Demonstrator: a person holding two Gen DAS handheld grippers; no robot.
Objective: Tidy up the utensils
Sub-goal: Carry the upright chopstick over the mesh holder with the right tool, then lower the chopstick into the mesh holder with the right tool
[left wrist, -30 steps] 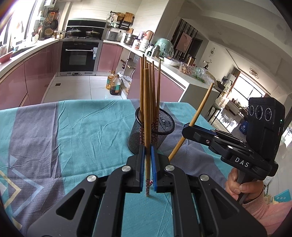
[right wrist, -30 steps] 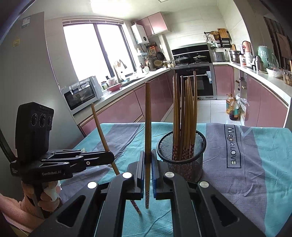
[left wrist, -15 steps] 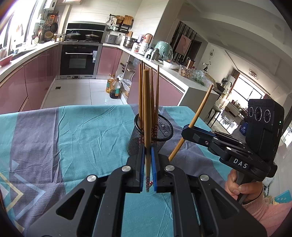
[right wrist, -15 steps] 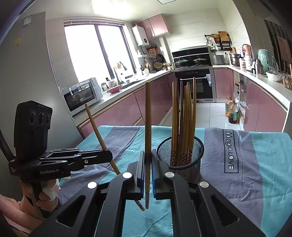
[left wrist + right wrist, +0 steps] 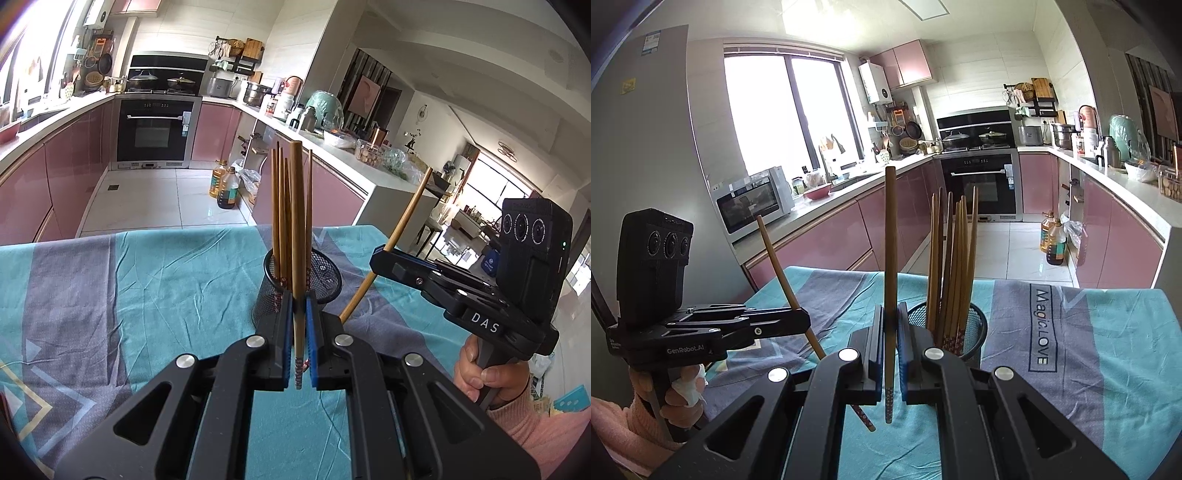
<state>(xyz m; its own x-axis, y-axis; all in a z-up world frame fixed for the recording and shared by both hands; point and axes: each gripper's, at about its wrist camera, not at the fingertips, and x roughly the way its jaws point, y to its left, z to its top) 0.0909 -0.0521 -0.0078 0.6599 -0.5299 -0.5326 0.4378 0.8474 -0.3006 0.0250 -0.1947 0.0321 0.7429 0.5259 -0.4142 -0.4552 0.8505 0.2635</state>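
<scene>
I have each hand-held gripper clenched on one upright chopstick, left [image 5: 299, 325] and right [image 5: 891, 332]; the mesh holder [image 5: 964, 332] sits just beyond both, seemingly nearer my right.

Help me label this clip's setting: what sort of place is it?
A home kitchen, it seems: a built-in oven under lidded pots, pink cabinets, and a microwave on the counter.

A teal-grey tablecloth [image 5: 110, 295], built-in oven [image 5: 155, 133], oil bottles [image 5: 223, 186], microwave [image 5: 753, 199].

Bright window glare — sharp, fisheye-warped edges
</scene>
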